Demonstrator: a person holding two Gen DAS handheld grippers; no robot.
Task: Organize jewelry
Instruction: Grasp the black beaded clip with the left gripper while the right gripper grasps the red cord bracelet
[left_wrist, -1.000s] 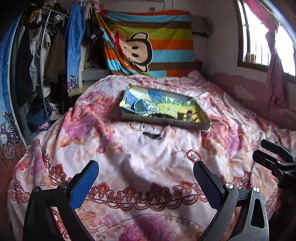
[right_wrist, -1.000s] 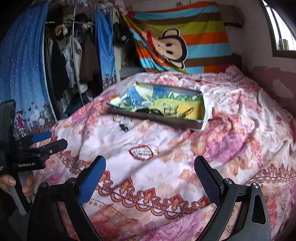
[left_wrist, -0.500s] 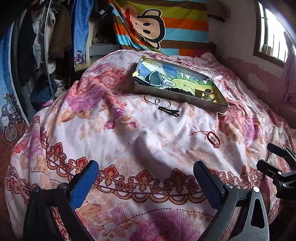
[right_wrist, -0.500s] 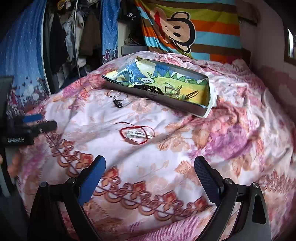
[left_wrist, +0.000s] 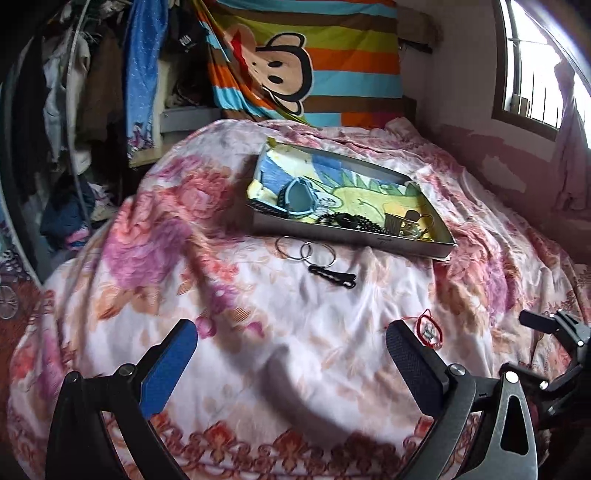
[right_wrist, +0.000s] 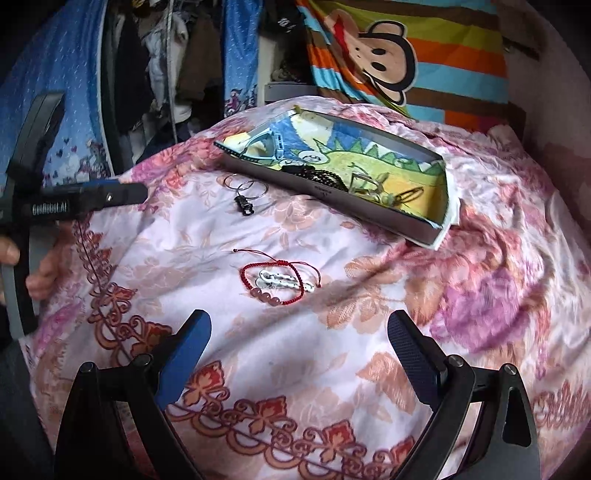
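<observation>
Approach step: right gripper (right_wrist: 297, 341), spread and empty, near red bracelet (right_wrist: 279, 278) short of tray (right_wrist: 424, 230); next, pinch cord.

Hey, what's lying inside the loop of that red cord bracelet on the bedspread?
Inside the red cord bracelet lies a white hair clip, one end crossing over the cord. Pink beads sit on the loop's near side. Whatever is beneath the clip is hidden, apart from the floral bedspread.
</observation>
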